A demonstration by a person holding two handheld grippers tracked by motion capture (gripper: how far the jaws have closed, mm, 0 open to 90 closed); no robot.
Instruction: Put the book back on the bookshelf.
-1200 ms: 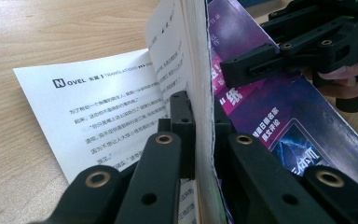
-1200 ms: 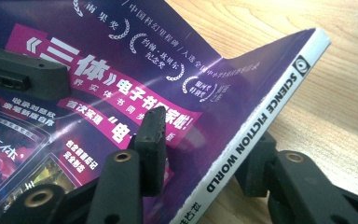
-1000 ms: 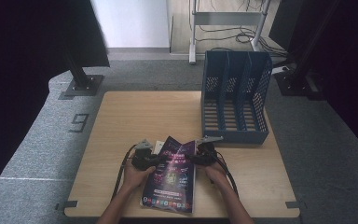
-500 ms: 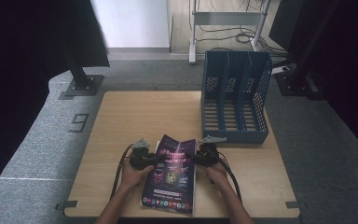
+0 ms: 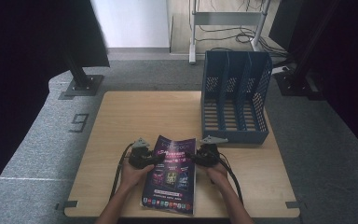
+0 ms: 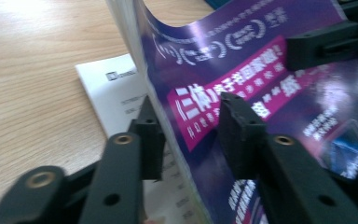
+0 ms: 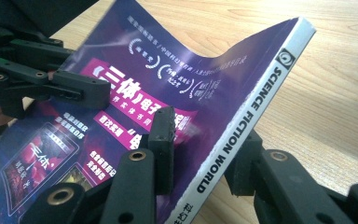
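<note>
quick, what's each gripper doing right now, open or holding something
left tongs: open, jaws just spread, the magazine page edge between them but not pinched
right tongs: jaws set either side of the magazine's spine edge; a real grip cannot be told

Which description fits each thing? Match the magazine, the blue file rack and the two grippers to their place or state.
1 magazine
2 file rack
3 left gripper
4 right gripper

A stands at the table's far right
B jaws apart around the page edge
C clamps the spine
D purple, lies between both grippers

Pairs: 1-D, 2-A, 3-B, 4-C. The left gripper's jaws have just been opening.
</note>
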